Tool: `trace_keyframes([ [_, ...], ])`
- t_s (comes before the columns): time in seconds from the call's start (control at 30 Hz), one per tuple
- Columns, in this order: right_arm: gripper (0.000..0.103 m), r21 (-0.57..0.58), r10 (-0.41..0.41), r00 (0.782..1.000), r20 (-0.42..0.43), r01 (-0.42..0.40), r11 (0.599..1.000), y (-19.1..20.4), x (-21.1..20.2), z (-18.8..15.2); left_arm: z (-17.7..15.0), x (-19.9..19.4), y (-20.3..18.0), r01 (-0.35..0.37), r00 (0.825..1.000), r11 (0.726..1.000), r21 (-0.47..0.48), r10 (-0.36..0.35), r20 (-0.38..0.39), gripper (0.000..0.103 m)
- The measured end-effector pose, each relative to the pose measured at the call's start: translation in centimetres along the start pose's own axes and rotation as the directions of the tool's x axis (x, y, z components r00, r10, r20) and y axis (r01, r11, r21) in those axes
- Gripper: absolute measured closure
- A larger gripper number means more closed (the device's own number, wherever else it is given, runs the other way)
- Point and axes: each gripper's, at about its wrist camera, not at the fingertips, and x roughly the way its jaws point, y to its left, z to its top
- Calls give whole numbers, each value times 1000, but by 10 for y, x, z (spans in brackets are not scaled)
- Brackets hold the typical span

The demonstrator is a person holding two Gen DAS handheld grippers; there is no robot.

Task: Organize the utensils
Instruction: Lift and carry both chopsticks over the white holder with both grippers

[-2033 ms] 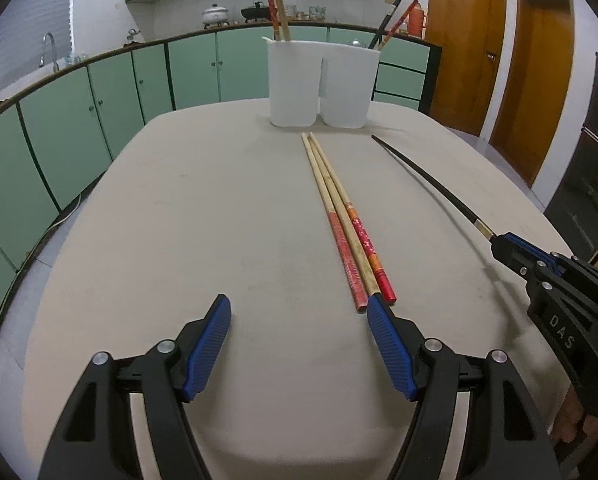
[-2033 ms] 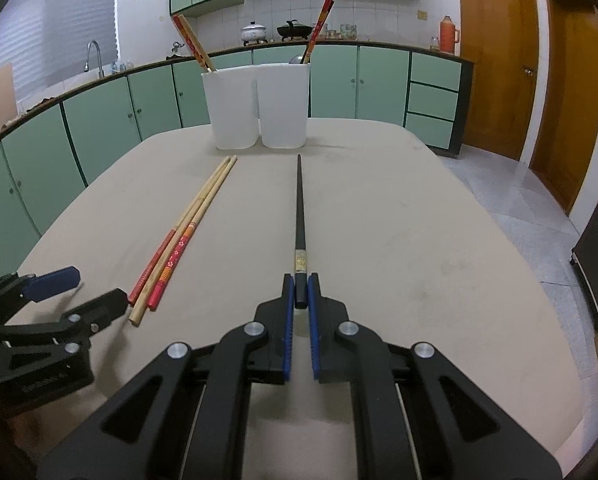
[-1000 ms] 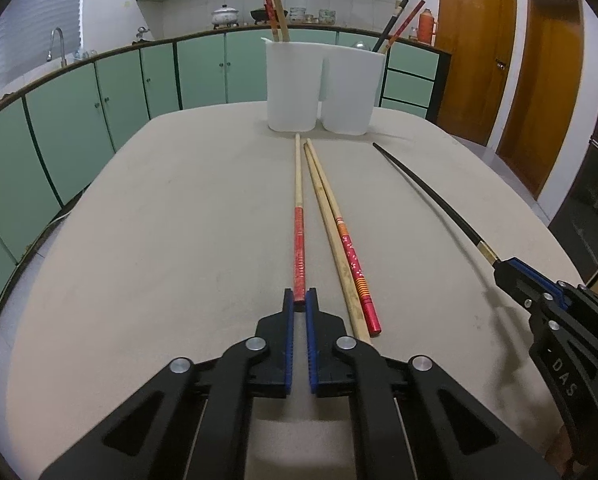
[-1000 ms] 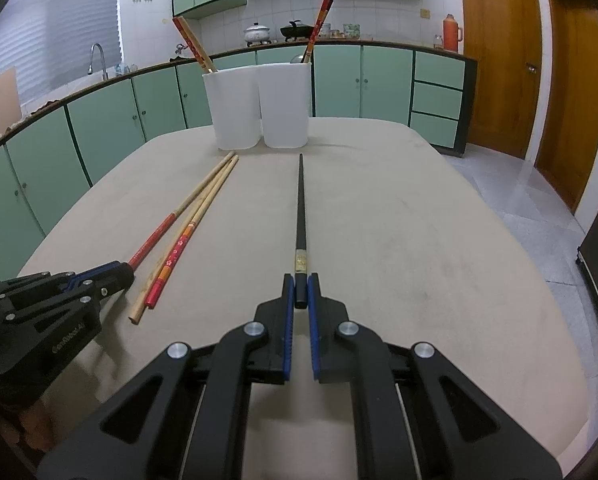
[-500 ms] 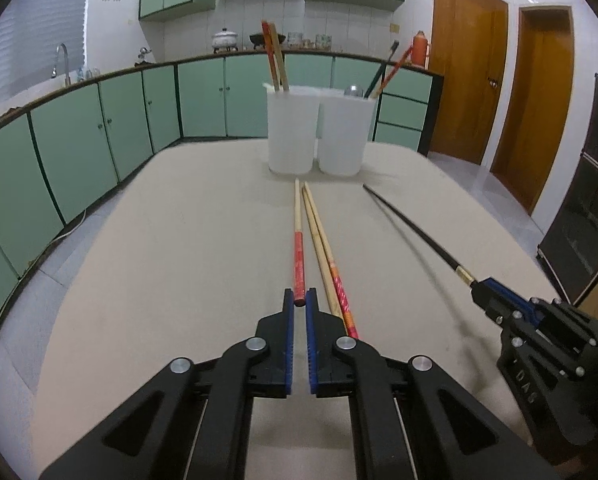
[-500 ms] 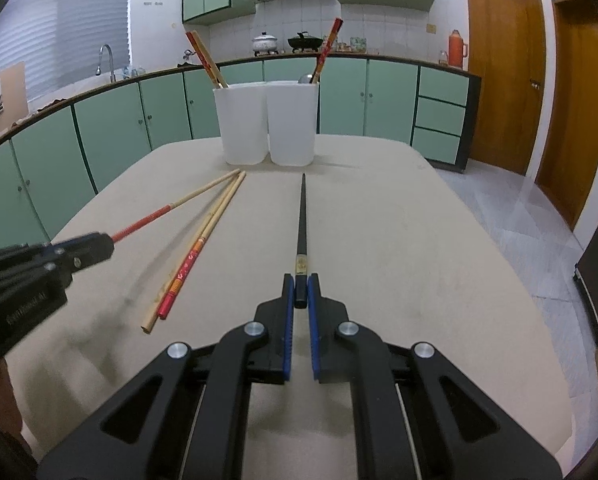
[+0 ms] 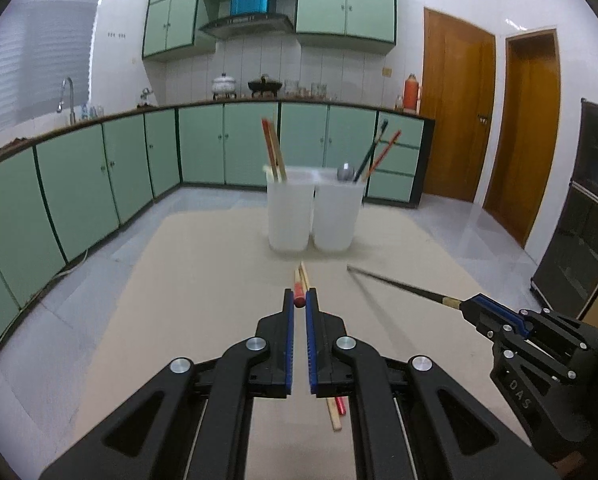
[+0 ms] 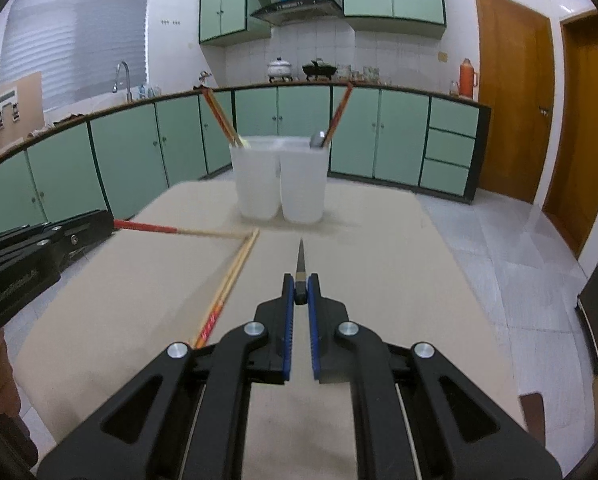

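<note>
My left gripper (image 7: 299, 303) is shut on the red end of a wooden chopstick (image 7: 298, 298), held above the beige table (image 7: 179, 280) and pointing at two white cups (image 7: 290, 208). Two more red-ended chopsticks (image 7: 335, 412) lie on the table beneath it. My right gripper (image 8: 299, 294) is shut on the end of a black chopstick (image 8: 300, 260), also raised. In the right wrist view the left gripper (image 8: 109, 222) shows at the left with its chopstick (image 8: 159, 228). The left cup (image 8: 258, 178) holds red-ended chopsticks; the right cup (image 8: 303, 180) holds chopsticks and a spoon.
Green floor cabinets (image 7: 99, 168) run along the wall behind and to the left of the table. Two wooden doors (image 7: 459, 112) stand at the back right. A dark cabinet (image 7: 587, 208) stands to the right of the table.
Both grippers have risen, each lifting its chopstick off the table. The lifted red-ended chopstick has left its pair lying on the table.
</note>
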Motion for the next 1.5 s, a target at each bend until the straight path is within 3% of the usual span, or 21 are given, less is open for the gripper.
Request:
trace_keyframes([
  [0.3, 97, 0, 62, 997, 45, -62, 998, -7, -10, 56, 42, -10, 1, 5, 997, 1000, 16, -6, 80, 98],
  [0.67, 97, 14, 175, 984, -19, -175, 984, -16, 3, 117, 72, -5, 8, 43, 995, 999, 23, -45, 88, 98],
  [0.87, 97, -44, 183, 983, -13, -183, 982, -11, 1, 140, 80, -6, 9, 53, 993, 998, 39, -56, 103, 98],
  [1.17, 97, -36, 220, 975, 5, -220, 975, -20, -1, 172, 105, -12, 9, 78, 986, 996, 54, -85, 147, 98],
  [1.5, 97, -69, 204, 973, 107, -198, 978, -28, -2, 239, 163, -12, 0, 101, 959, 990, 93, -122, 255, 98],
])
